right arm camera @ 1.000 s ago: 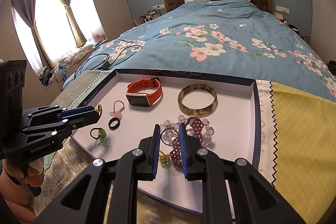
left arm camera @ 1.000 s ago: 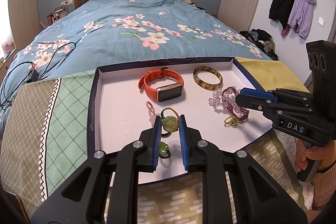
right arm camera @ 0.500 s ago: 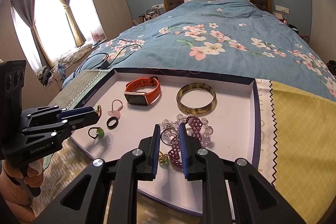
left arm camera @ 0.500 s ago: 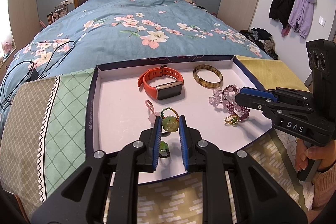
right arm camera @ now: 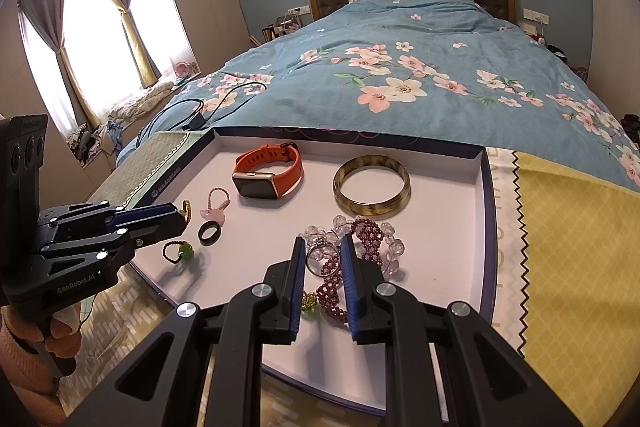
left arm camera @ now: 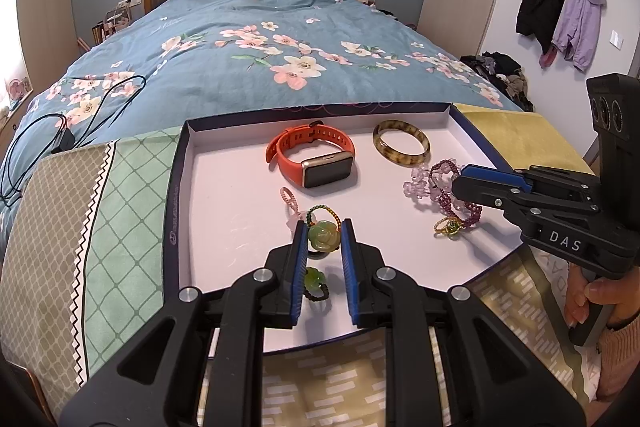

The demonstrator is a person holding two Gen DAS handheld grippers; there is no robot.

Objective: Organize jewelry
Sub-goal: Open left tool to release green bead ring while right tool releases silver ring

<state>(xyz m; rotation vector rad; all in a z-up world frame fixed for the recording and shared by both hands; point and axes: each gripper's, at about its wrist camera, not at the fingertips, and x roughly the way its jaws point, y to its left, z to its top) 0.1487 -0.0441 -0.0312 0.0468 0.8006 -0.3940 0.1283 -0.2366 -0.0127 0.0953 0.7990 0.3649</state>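
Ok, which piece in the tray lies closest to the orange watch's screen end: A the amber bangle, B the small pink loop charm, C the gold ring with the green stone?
B: the pink loop charm lies just below the orange watch, nearer than either of the others.

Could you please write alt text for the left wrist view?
A left hand-held gripper frames a green carved pendant in a white tray on a bed. Farther off lie an orange smartwatch, a mottled bangle and purple bead bracelets, where the right hand-held gripper reaches in.
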